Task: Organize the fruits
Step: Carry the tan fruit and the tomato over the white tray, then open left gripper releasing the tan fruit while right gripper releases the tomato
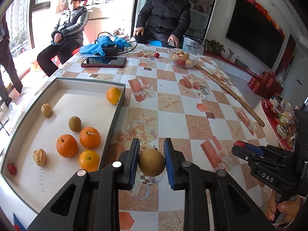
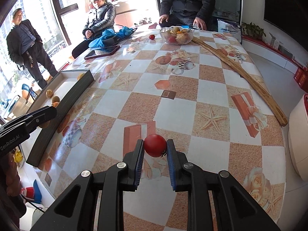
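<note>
My left gripper is shut on a round brown fruit, held above the table just right of the grey tray. The tray holds several oranges, a brown fruit, two husked fruits and a small red fruit. My right gripper is shut on a red cherry tomato above the table; it also shows at the right of the left wrist view. A glass bowl of fruit stands at the far end, also in the right wrist view.
A loose red fruit lies near the bowl. A phone, a blue bag and a long wooden stick lie on the patterned table. People sit and stand beyond the far and left edges.
</note>
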{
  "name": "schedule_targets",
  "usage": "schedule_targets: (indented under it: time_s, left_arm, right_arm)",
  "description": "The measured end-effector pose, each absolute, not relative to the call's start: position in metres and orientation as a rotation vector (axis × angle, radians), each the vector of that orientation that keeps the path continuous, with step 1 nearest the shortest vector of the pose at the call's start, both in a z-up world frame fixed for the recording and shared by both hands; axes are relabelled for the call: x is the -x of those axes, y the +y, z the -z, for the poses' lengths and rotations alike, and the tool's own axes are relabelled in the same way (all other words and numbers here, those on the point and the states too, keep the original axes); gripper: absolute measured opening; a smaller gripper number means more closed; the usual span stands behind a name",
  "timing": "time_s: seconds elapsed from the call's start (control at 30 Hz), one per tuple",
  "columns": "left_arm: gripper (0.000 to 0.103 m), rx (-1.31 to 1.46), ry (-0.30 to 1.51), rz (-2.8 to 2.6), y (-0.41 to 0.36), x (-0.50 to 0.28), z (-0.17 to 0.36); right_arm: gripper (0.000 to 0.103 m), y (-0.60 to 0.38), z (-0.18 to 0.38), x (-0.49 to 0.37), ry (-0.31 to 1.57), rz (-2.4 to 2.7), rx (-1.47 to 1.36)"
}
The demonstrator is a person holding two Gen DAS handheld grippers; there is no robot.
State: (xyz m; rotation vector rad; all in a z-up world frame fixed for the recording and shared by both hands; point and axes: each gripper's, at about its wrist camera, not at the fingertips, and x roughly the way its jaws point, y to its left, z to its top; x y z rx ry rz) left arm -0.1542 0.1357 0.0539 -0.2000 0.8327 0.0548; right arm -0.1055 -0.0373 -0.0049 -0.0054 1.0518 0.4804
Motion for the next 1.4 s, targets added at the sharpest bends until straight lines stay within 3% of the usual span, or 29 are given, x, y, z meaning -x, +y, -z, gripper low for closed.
schedule_targets:
  time_s: [0.6, 1.17, 1.2, 1.27, 1.3, 1.33, 1.4]
  left_arm:
    - [0.028, 0.3, 0.864, -0.322, 0.272, 0.166, -0.041]
    - [0.029, 0.272, 1.011, -0.387, 0.304, 0.141, -0.007]
    - [0.033, 0.262, 1.015, -0.388, 0.302, 0.141, -0.006]
    - [0.053, 0.242, 1.018, -0.387, 0.299, 0.14, -0.006]
    - [0.07, 0.232, 1.01, -0.391, 0.298, 0.141, -0.007]
    - [0.077, 0.219, 0.996, -0.4, 0.296, 0.142, -0.009]
    - [0.082, 0.196, 0.983, -0.409, 0.293, 0.144, -0.012]
  right_arm:
    - [0.025, 0.145, -0.026, 0.085, 1.092, -0.782, 0.153]
    - [0.025, 0.237, 0.003, 0.058, 1.248, -0.83, 0.27]
    - [0.025, 0.238, 0.002, 0.058, 1.251, -0.83, 0.27]
    - [0.025, 0.239, 0.002, 0.058, 1.259, -0.83, 0.273]
    - [0.025, 0.24, 0.003, 0.058, 1.264, -0.828, 0.275]
    - [0.026, 0.24, 0.002, 0.058, 1.266, -0.826, 0.278]
    - [0.045, 0.239, -0.001, 0.058, 1.262, -0.817, 0.278]
